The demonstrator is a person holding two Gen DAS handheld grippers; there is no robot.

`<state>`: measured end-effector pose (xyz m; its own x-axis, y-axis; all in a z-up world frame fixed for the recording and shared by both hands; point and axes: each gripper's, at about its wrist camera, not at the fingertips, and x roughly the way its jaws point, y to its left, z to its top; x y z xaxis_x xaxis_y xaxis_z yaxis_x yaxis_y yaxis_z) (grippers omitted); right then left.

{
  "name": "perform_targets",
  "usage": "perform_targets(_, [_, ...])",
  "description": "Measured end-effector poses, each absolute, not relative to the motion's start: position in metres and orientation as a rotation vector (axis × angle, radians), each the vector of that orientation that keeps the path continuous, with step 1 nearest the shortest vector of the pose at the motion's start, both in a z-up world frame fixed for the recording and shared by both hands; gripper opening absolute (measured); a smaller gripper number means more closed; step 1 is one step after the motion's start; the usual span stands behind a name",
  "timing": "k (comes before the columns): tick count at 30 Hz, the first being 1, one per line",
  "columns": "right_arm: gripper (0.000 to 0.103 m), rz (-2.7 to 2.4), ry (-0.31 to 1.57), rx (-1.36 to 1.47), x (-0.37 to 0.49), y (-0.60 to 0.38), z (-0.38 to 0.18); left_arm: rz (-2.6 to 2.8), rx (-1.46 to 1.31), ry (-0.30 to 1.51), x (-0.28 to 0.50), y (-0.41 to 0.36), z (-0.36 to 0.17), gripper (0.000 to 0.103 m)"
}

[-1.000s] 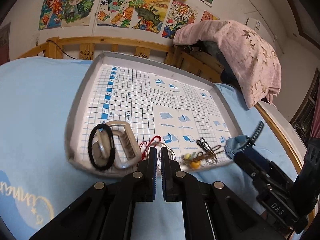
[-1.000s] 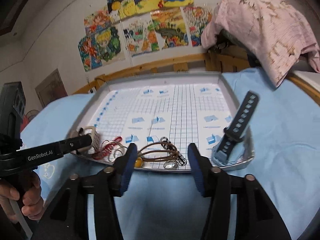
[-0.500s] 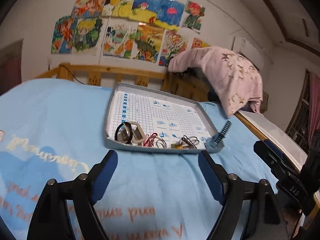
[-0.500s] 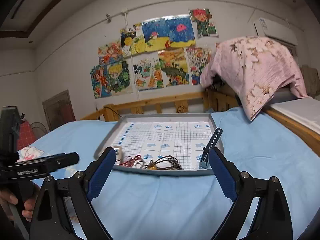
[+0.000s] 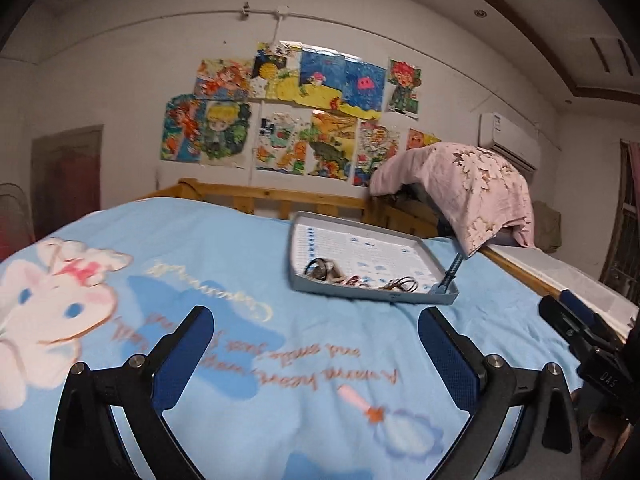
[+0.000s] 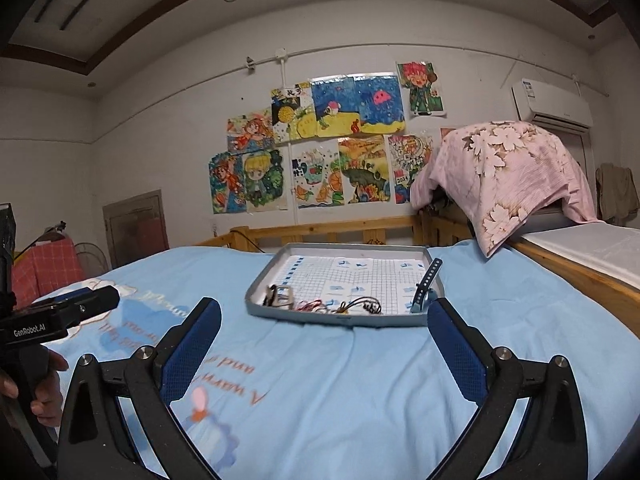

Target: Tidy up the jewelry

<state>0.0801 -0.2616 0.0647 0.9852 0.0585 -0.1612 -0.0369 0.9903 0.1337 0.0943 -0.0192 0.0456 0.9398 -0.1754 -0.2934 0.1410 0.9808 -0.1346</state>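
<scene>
Grippers withdrawn: left gripper (image 5: 316,344) and right gripper (image 6: 324,340), both spread wide and empty, are now held well back from the tray (image 6: 262,280), where a second ago they were working at its near rim. Sorting is judged finished or paused. Along that rim, inside: hair tie and clip (image 6: 280,295), red cord (image 6: 312,305), brown cords (image 6: 360,305), watch strap (image 6: 426,286) propped on the right corner.

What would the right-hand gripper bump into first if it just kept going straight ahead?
Probably the grey tray: the right gripper, jaws wide open, points over bare blue blanket at the tray's near rim. If it travels above the rim, the jewelry along that edge comes first; depth is unclear.
</scene>
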Motion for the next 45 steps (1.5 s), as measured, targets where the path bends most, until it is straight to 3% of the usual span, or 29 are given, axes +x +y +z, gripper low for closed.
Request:
perform_targets(9, [0.101, 0.042, 0.164, 0.118, 0.041, -0.248, 0.055, -0.125, -0.111, 0.278, 0.064, -0.006, 0.035, 0.103])
perform_targets(45, [0.101, 0.056, 0.183, 0.108, 0.048, -0.238, 0.050, -0.085, -0.132, 0.308, 0.071, 0.005, 0.017, 0.103])
